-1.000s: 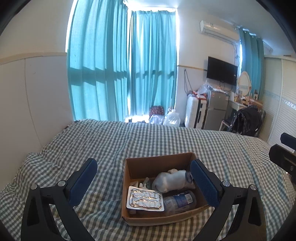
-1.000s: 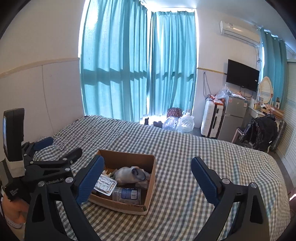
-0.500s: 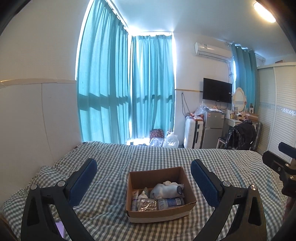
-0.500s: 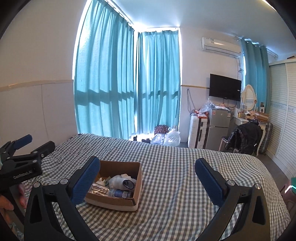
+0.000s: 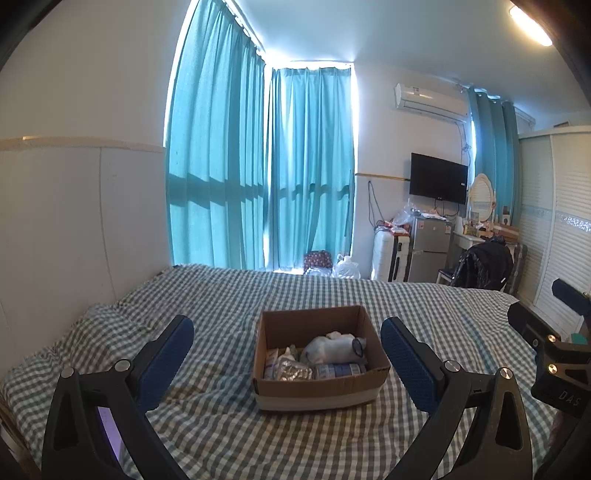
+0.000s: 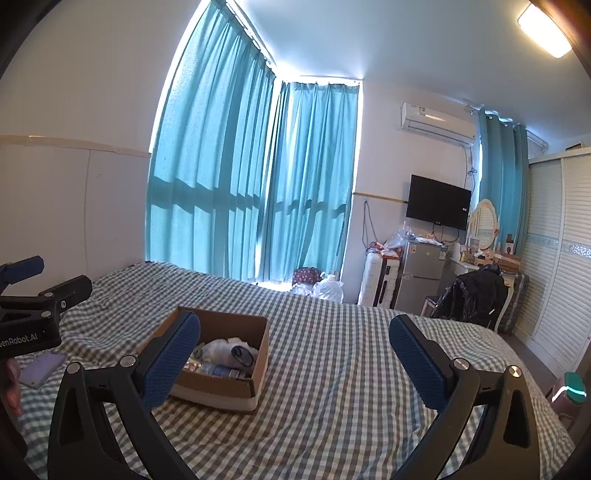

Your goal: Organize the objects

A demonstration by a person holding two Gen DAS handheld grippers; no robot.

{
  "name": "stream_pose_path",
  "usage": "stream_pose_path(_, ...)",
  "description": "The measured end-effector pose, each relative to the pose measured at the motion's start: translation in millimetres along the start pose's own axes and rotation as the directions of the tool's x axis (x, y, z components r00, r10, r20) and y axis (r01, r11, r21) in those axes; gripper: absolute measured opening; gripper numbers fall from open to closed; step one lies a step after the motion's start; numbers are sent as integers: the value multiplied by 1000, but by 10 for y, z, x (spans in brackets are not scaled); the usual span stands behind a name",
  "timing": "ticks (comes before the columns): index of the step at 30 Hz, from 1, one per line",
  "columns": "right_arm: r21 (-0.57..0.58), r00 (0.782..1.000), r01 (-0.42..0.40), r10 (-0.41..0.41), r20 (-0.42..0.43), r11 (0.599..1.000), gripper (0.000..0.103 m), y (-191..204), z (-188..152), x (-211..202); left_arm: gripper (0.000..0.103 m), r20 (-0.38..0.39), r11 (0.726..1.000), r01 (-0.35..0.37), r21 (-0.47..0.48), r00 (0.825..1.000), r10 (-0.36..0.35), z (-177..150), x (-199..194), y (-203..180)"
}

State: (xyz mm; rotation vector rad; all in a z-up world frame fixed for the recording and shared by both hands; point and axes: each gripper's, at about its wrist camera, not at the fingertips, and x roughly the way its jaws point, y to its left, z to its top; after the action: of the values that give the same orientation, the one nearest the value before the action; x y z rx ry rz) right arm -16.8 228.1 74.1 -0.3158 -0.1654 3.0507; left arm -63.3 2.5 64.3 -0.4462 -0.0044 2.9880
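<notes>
The cardboard box [image 5: 317, 369] sits on the checked bed [image 5: 221, 302], holding a white bundle [image 5: 334, 349], a foil blister pack [image 5: 293, 371] and a bottle [image 5: 338, 369]. The left hand-held gripper [image 5: 286, 362] is spread wide and empty; the right hand-held gripper [image 6: 295, 360] has just opened fully, nothing between its jaws. A good approach likely comes in over the rim, picking one item on top.

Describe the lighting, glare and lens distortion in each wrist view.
Left wrist view: curtains backlit and glowing, ceiling lamp blown out, wall edges bowed, corners vignetted black. Right wrist view: same backlight, lamp glaring, cardboard box interior dim, wardrobe lines curved.
</notes>
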Motion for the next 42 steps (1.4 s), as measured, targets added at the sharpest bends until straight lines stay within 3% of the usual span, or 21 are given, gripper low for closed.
stream_pose_path(8,17,999,36,-36,15,999,103,0,-351,-12,103,-45,999,-39,2,998,39,-327,33,53)
stream_pose_path(15,43,998,49,-47,-38,998,103,-43,-504,130,103,-45,999,-25,-28,999,24,-430,3,102)
stream_pose_path(42,47,998,10,-7,-63,999,103,71,-564,118,103,-81,999,-46,5,996,47,-529,-23,87)
